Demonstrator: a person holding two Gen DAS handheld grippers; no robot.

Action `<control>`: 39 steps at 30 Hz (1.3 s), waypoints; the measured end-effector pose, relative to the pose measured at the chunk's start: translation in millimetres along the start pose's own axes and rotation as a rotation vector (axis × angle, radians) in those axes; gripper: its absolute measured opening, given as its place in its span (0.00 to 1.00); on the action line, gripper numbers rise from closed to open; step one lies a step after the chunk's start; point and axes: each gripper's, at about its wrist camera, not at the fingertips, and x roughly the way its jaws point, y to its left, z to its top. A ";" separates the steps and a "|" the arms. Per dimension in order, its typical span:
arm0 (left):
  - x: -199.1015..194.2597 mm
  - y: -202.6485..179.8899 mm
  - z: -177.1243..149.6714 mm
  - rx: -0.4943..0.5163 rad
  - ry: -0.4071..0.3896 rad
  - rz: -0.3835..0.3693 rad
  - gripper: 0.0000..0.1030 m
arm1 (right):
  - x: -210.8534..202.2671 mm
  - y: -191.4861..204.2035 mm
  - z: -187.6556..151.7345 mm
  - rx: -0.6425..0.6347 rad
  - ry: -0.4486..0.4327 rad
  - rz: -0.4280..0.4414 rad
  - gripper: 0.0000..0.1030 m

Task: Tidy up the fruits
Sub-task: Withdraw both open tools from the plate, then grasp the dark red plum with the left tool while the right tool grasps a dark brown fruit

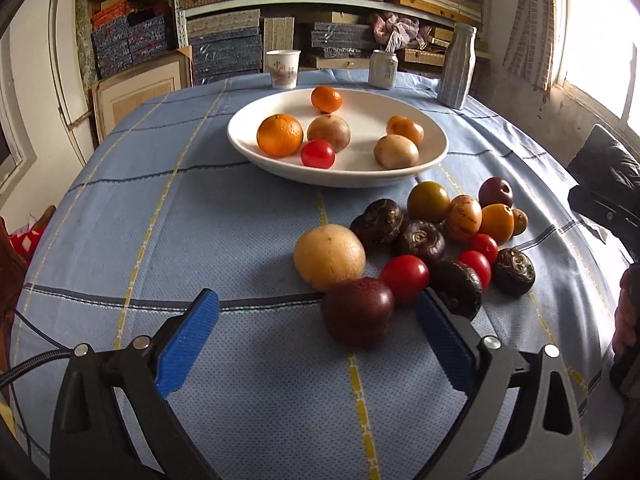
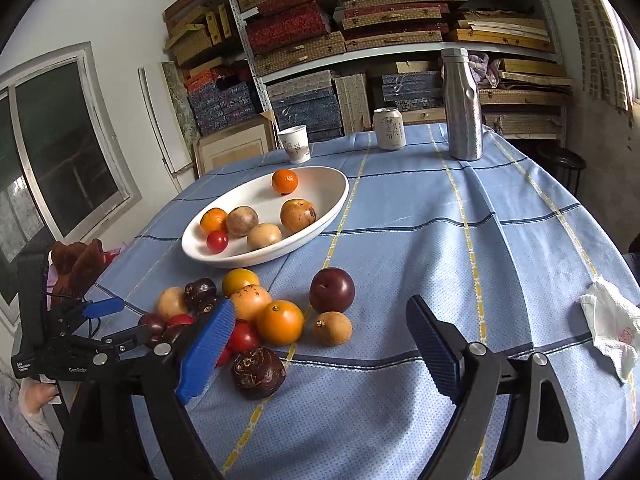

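Observation:
A white plate (image 1: 434, 156) at the far middle of the table holds oranges, brown fruits and a red tomato (image 1: 317, 154). Closer in, several loose fruits lie in a pile. My left gripper (image 1: 316, 299) is open. A dark red plum (image 1: 357, 311) lies between its blue fingers, nearer the right one, and neither touches it. A pale yellow fruit (image 1: 329, 252) sits just beyond. My right gripper (image 2: 321, 307) is open too, low over the pile's right end. An orange (image 2: 280, 322), a small brown fruit (image 2: 331, 328) and a plum (image 2: 332, 289) sit between its fingers, ungripped.
A paper cup (image 2: 295, 145), a can (image 2: 389, 128) and a steel bottle (image 2: 462, 104) stand along the far table edge. A crumpled tissue (image 2: 610, 330) lies at the right. The left gripper (image 2: 120, 322) shows at the left of the right wrist view. Stacked shelves stand behind.

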 end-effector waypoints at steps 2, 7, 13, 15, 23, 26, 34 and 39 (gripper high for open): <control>2.9 3.4 0.4 -0.017 0.015 -0.014 0.94 | 1.6 -0.6 -0.7 0.005 0.010 -0.005 0.87; 6.1 9.2 -0.6 -0.048 0.030 -0.029 0.94 | 4.6 -0.8 -1.3 0.009 0.035 -0.007 0.88; 7.9 1.6 -0.9 -0.011 0.032 -0.028 0.94 | 8.6 8.0 -4.8 -0.032 0.077 0.024 0.88; 8.5 -3.4 -0.2 0.013 0.032 -0.031 0.84 | 10.6 12.1 -6.7 -0.048 0.095 0.034 0.88; 13.2 -10.2 0.0 0.041 0.052 -0.073 0.53 | 26.8 36.1 -17.9 -0.142 0.215 0.095 0.75; 13.4 -11.3 0.8 0.044 0.052 -0.100 0.40 | 35.1 47.5 -23.4 -0.187 0.267 0.100 0.57; 13.6 -12.2 1.3 0.041 0.052 -0.117 0.38 | 43.0 53.0 -30.6 -0.198 0.323 0.099 0.41; 8.9 -10.4 1.4 0.031 0.027 -0.123 0.37 | 36.8 52.8 -27.6 -0.193 0.292 0.116 0.40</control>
